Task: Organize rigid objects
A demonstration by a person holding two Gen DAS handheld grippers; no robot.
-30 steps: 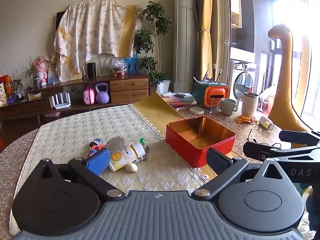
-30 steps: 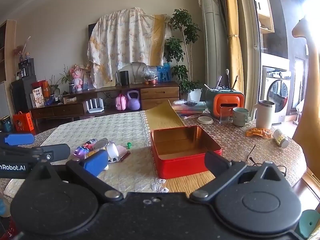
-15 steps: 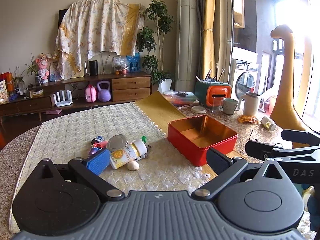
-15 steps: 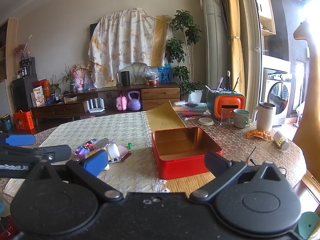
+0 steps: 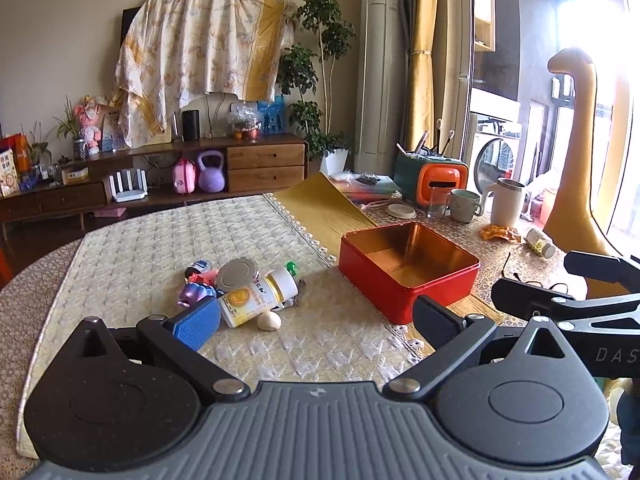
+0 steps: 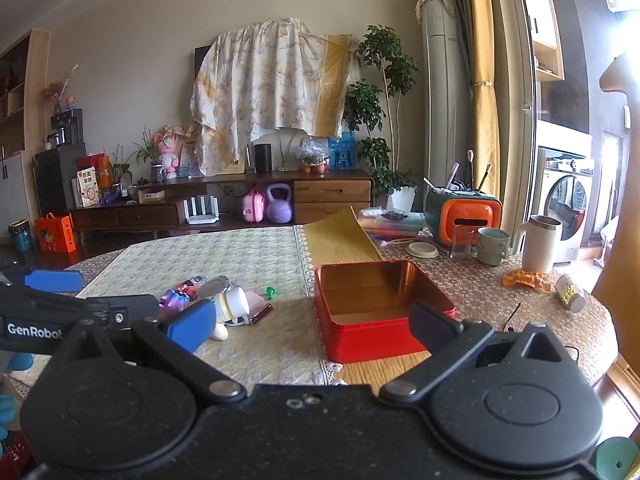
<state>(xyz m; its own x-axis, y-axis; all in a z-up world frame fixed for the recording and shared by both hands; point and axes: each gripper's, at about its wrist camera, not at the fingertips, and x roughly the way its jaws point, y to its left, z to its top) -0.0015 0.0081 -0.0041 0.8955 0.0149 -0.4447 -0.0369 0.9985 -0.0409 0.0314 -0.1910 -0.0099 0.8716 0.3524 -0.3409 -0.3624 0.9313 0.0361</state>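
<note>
A round worktop (image 5: 120, 248) carries a cream quilted cloth with a lace edge. At centre frame in the left view sits a red tin (image 5: 408, 268), square, glossy, open-topped, with a coppery metal inside. To its left lies a small heap: a white-capped bottle (image 5: 256, 294) with a yellow label on its side, a flat silver lid (image 5: 236, 274), a shiny purple toy (image 5: 194, 292) and a smooth pale pebble (image 5: 269, 321).

The left gripper (image 5: 316, 318) spreads its fingers wide with nothing between them; the blue finger pad (image 5: 198, 320) overlaps the heap in the frame. The right gripper (image 6: 312, 320) is likewise spread wide and holds nothing, the tin (image 6: 380, 308) lying between its fingers, beyond the tips.
</note>
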